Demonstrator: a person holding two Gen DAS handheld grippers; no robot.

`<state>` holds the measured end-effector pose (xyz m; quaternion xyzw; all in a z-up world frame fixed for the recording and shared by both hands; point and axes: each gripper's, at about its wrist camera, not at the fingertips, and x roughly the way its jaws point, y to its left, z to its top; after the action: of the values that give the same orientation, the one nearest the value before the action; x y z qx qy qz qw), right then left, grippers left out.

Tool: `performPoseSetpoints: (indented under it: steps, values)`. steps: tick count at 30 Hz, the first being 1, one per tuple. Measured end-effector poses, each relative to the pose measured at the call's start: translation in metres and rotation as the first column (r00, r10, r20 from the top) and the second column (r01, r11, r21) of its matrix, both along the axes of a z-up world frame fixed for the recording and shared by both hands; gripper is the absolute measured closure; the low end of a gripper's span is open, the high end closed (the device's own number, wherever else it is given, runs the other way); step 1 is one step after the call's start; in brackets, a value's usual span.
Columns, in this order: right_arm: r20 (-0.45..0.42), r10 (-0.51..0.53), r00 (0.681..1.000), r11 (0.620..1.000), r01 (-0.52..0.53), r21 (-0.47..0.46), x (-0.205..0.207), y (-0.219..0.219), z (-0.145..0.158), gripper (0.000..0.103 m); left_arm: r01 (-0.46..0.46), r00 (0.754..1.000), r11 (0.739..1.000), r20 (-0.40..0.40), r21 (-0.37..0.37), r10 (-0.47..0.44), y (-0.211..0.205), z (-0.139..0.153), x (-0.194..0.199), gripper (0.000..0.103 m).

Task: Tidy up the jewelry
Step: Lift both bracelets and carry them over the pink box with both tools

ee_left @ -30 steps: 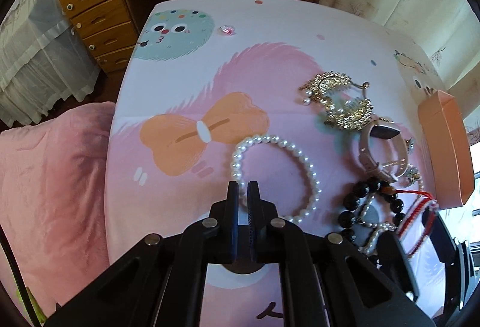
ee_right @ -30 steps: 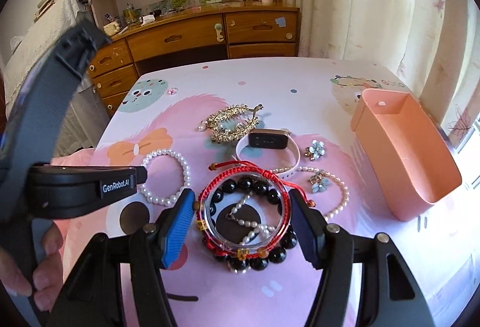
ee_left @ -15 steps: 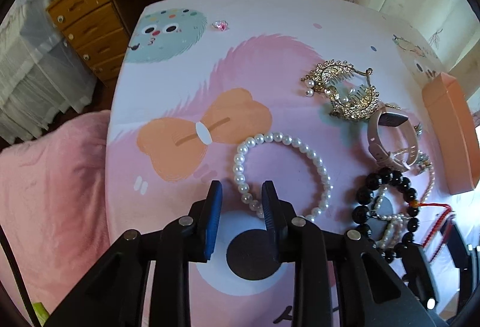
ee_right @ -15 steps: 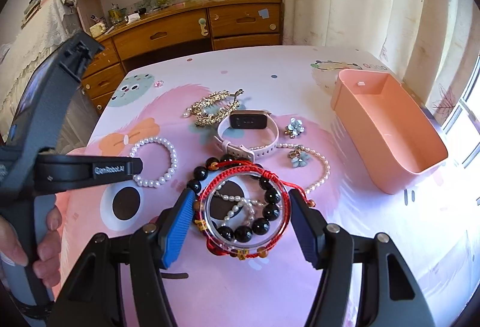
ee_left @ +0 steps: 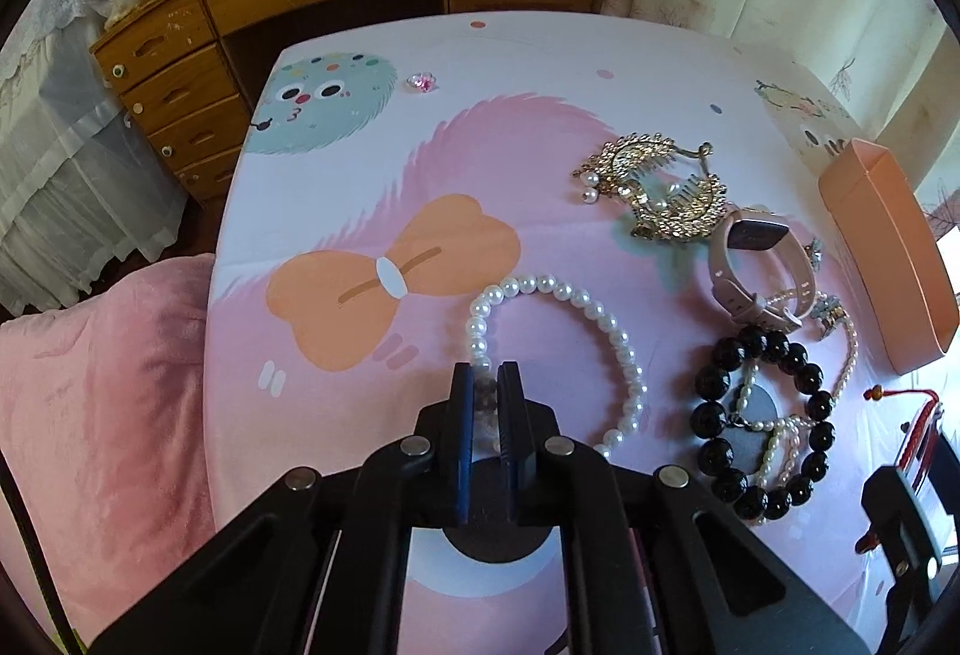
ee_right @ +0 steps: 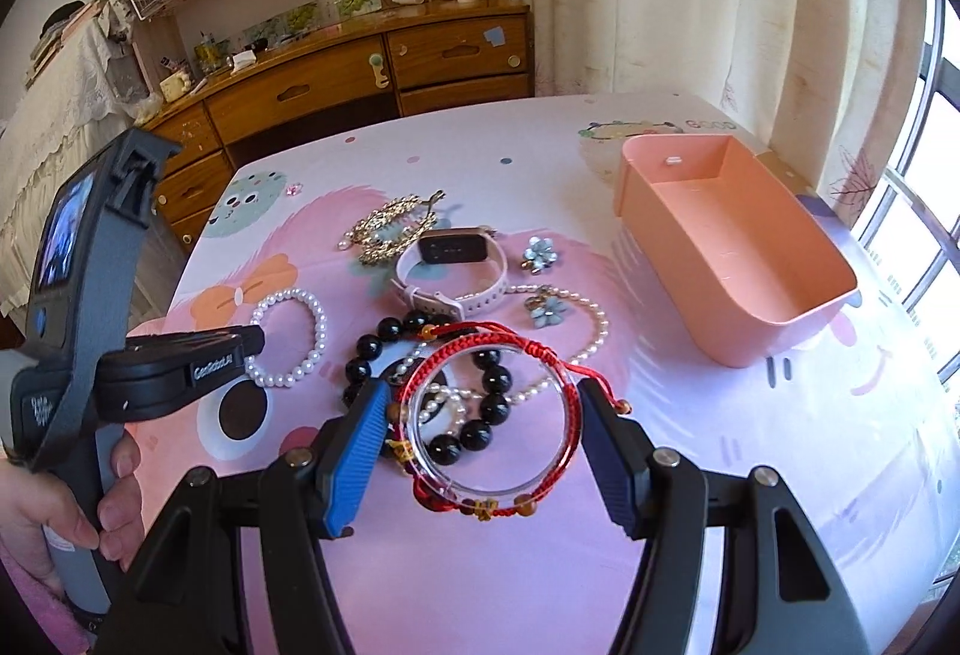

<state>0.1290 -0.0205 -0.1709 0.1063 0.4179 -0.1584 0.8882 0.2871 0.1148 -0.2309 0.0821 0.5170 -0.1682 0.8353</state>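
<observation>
A white pearl bracelet [ee_left: 624, 349] lies on the cartoon-print tablecloth. My left gripper [ee_left: 485, 385] is shut on its near-left beads, which show between the pads. From the right wrist view, the left gripper [ee_right: 255, 346] meets the pearl bracelet [ee_right: 312, 307] at its left side. My right gripper [ee_right: 483, 394] is shut on a clear ring wound with a red cord bracelet [ee_right: 498, 337], held above the black bead bracelet [ee_right: 384, 331]. A pink tray [ee_right: 678, 289] stands empty on the right.
Gold hair combs [ee_left: 654, 181], a pink watch [ee_left: 750, 235], two flower clips [ee_right: 540, 253] and a thin pearl strand [ee_right: 594, 319] lie mid-table. A small pink ring [ee_left: 423, 81] sits far off. A wooden dresser [ee_right: 360, 78] stands behind, a pink blanket [ee_left: 108, 385] at left.
My left jaws opened around the pearl bracelet's beads and then closed on them. My right gripper carried the red bracelet on its clear ring a little toward the right, away from the black beads.
</observation>
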Motion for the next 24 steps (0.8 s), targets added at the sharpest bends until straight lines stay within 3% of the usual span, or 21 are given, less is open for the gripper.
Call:
performPoseSetpoints:
  steps: [9,24]
  values:
    - [0.023,0.086,0.996,0.996,-0.086,0.031,0.001,-0.020,0.008,0.040,-0.003,0.992,0.990,0.123,-0.141,0.021,-0.002,0.051,-0.037,0.098]
    - [0.082,0.260,0.962,0.966,-0.259,-0.017,-0.004,-0.075,0.053,0.040,0.011,0.971,0.970,0.233,-0.243,0.047,-0.067,0.138,-0.081,0.098]
